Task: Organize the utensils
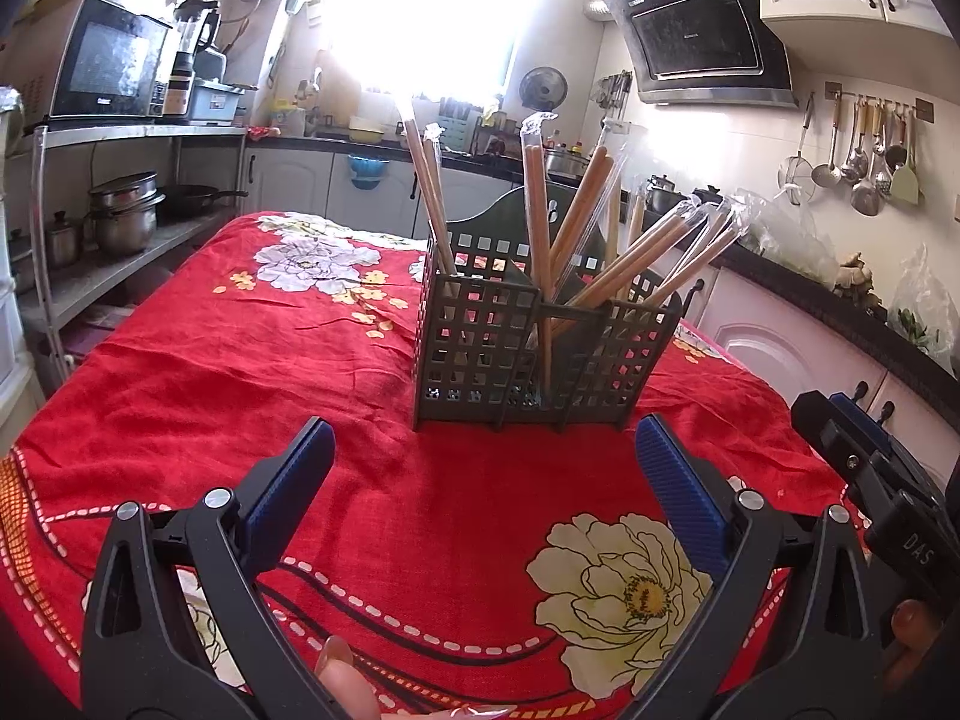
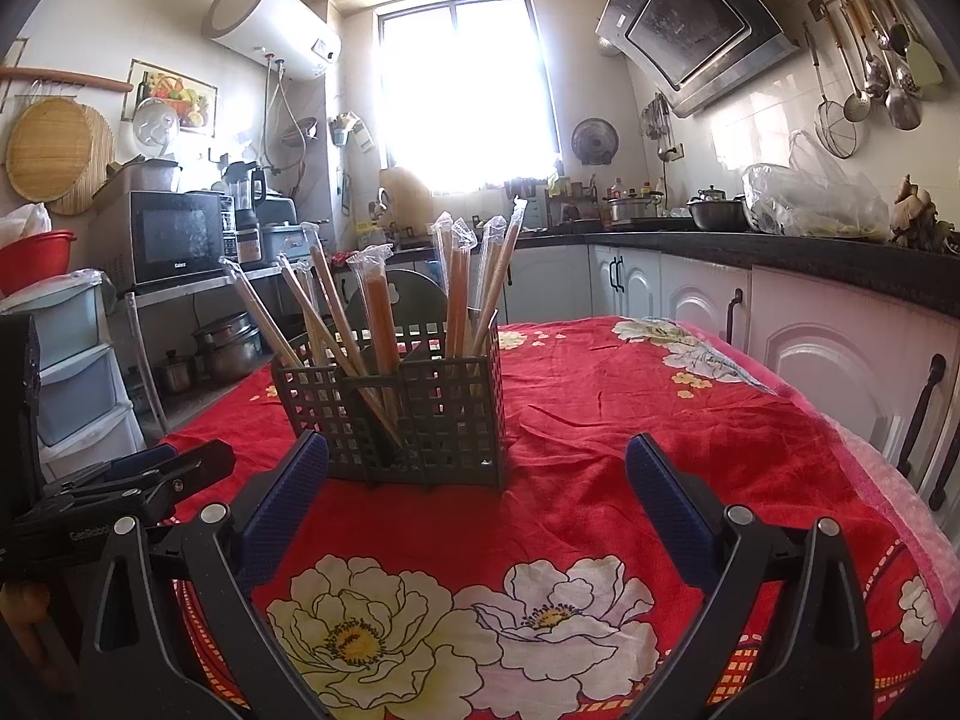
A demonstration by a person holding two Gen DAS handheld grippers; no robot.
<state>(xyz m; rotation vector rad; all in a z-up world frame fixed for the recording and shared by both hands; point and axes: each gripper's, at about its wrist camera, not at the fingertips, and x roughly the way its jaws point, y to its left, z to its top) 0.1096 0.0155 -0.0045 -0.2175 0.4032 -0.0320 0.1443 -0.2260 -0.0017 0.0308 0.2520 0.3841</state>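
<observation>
1. Both hand-held grippers are spread wide and carry nothing: the left gripper [image 1: 483, 468] hovers low over the red floral tablecloth [image 1: 240, 360] with only cloth between its blue pads [image 1: 684, 480], and the right gripper [image 2: 474, 480] hangs likewise, its fingers framing the holder's base without touching it.

2. The grey lattice utensil holder [image 1: 480, 336] stands upright near the middle of the table, just ahead of both grippers. A divider splits it into compartments.

3. All the wrapped chopsticks [image 1: 537, 204] in view already stand inside the holder, in clear plastic sleeves. No loose utensil lies on the visible cloth in either view.

4. Judged from that, the gathering part looks largely or wholly done. What may remain is tidying: the sticks are spread across compartments and lean at mixed angles, so sorting or straightening could still be intended. Whether more utensils wait outside the frames cannot be told.

5. Long axes run bottom to top, tips down in the basket and sleeve ends up. In the left wrist view, one pair at the left compartment [image 1: 423, 192] tilts slightly leftward, the central ones stand near vertical, and a bundle [image 1: 672, 246] slants steeply toward the right, fanning over the rim.
</observation>
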